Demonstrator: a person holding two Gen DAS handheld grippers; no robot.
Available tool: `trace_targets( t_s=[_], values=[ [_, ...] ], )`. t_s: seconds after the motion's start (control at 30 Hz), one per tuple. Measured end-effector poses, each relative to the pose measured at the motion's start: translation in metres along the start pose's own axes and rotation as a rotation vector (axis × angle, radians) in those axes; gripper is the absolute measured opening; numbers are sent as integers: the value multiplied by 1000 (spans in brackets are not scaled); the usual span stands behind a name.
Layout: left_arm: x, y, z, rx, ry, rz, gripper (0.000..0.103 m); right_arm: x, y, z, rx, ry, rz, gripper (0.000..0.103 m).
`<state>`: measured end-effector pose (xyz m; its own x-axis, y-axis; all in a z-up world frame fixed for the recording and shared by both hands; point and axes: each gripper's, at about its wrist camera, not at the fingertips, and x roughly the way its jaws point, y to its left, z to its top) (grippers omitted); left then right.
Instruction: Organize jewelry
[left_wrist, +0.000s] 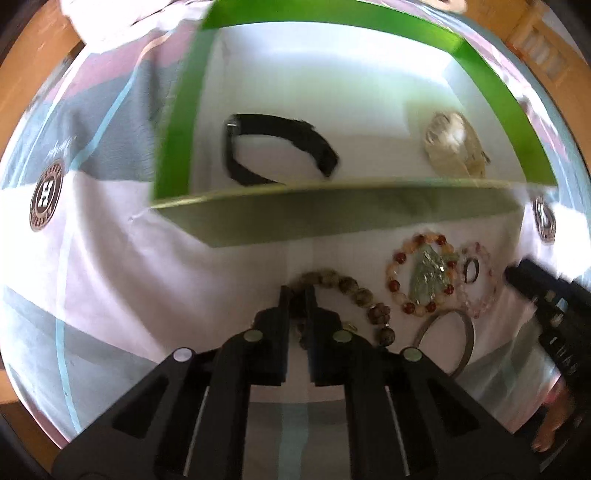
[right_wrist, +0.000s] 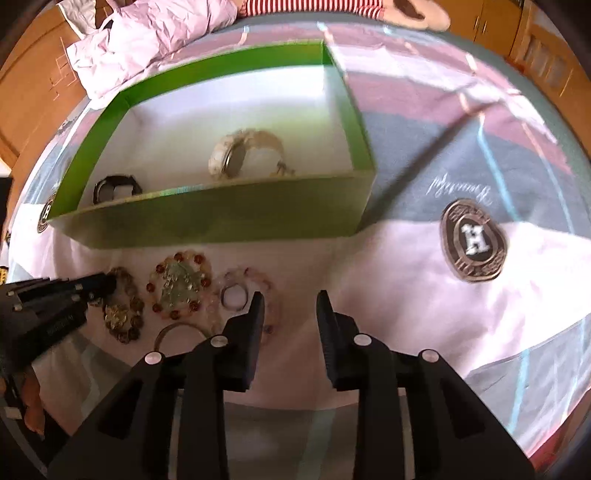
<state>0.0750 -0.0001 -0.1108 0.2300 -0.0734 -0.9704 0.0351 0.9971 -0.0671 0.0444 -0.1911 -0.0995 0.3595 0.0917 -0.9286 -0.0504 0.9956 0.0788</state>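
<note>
Left gripper (left_wrist: 298, 291) clamping brown bead bracelet (left_wrist: 354, 291), jaws nearly closed; right gripper (right_wrist: 290, 299) hovering wide open, gripping nothing; green box (right_wrist: 207, 218) at 12 o'clock.

Green box (right_wrist: 207, 218), bracelets (right_wrist: 181, 291) on bedsheet (right_wrist: 424, 314)

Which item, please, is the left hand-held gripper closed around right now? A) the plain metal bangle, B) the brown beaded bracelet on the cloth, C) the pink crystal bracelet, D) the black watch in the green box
B: the left hand-held gripper has its fingers pinched on the brown beaded bracelet, which lies on the cloth in front of the green cardboard box.
</note>
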Motion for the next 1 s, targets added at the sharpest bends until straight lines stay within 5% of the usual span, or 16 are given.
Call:
trace_targets(
  t_s=[0.5, 0.53, 0.63, 1.0],
  values=[
    [11, -8, 7, 26, 10, 18, 25, 19, 12, -7, -61, 27, -44, 25],
    [13, -18, 9, 32, 7, 20, 24, 18, 16, -9, -65, 29, -34, 15],
    [6, -15, 1, 40, -8, 20, 8, 11, 24, -12, -77, 19, -42, 9],
    [-40, -27, 3, 57, -94, -118, 8, -49, 19, -2, -56, -114, 47, 7]
  ],
)
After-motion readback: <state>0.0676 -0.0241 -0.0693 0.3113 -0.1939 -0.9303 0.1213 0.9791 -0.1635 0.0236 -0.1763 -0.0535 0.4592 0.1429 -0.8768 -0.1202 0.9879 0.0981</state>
